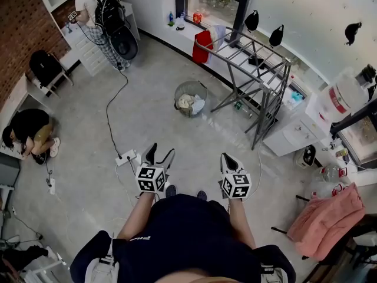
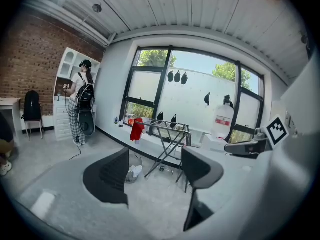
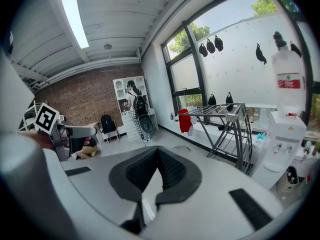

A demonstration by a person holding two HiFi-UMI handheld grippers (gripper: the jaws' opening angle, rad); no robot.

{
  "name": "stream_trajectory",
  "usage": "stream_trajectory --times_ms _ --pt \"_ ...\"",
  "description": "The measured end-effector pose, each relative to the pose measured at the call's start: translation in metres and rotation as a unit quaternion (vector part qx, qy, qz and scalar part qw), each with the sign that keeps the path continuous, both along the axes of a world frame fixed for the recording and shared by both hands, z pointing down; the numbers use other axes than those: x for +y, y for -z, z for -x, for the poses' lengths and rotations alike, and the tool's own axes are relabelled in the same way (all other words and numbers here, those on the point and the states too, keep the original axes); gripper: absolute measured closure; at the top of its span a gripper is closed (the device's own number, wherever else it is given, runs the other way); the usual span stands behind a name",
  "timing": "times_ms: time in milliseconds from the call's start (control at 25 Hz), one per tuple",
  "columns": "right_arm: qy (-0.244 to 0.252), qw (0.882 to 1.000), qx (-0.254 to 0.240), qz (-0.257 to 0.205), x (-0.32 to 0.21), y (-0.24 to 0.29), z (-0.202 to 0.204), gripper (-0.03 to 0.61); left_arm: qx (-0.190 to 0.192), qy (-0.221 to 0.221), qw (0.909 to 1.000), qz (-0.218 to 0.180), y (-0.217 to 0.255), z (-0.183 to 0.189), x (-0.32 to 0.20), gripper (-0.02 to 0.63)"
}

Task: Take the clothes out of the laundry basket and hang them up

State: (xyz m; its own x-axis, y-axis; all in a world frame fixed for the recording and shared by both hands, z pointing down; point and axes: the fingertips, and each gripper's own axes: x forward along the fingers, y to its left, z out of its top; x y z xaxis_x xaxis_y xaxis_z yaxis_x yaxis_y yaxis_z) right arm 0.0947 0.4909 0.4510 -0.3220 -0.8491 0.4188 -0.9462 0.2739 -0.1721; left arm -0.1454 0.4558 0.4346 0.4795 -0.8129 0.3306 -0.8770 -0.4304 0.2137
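With the wire laundry basket and its clothes well apart at upper centre beside the drying rack, both grippers wait empty, seemingly pre-approach: left gripper jaws wide, right gripper jaws together.

Round grey wire-mesh laundry basket stands upright on the floor, near the legs of the grey metal folding drying rack. White and pale clothes are bunched inside it. Red garment hangs over the rack's far end, with pale cloth just beside it.
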Motion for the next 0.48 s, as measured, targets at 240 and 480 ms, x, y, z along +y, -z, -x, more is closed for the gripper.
stream_trajectory --times_ms 240,480 --pt "-0.007 1.0 -0.015 0.0 -0.001 0.0 -0.01 0.574 0.002 0.003 1.0 0.003 -0.001 -0.008 0.002 0.301" --pt "0.002 1.0 0.002 -0.005 -0.004 -0.001 -0.017 0.368 -0.003 0.007 1.0 0.004 -0.005 -0.015 0.007 0.301"
